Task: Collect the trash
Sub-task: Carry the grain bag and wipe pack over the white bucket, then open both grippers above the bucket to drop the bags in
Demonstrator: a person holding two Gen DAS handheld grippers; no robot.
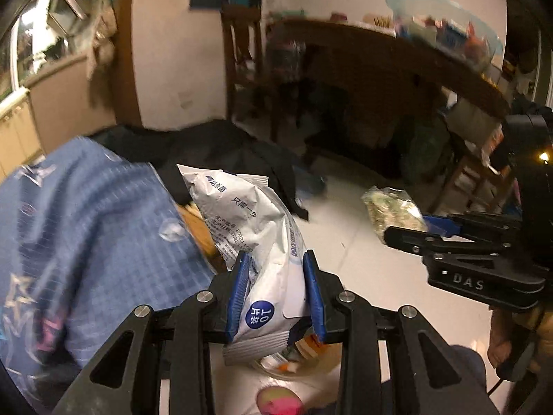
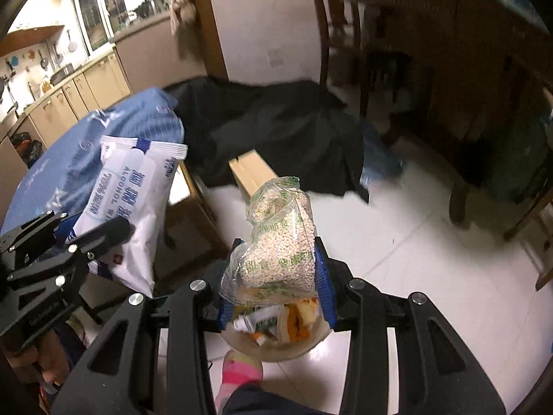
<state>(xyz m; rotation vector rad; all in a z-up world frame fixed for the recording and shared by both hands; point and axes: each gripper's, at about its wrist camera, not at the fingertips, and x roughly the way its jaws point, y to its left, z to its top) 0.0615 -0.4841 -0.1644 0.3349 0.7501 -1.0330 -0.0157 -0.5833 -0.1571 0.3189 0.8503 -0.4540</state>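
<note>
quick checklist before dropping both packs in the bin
1. Left tool clamped on the white wipes pack: ok.
2. Right tool clamped on the clear bag of grains: ok.
3. Bin below both tools, open, already holding trash: ok.
4. Packs exactly over the bin mouth: cannot tell.
5. Foot in pink sock clear of the bin: not ok, right beside it.

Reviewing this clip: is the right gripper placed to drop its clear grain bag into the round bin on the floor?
Probably yes. The right gripper is shut on the clear grain bag, and the round bin shows open directly below its fingers, with nothing between. The left gripper and its white wipes pack sit off to the side.
</note>
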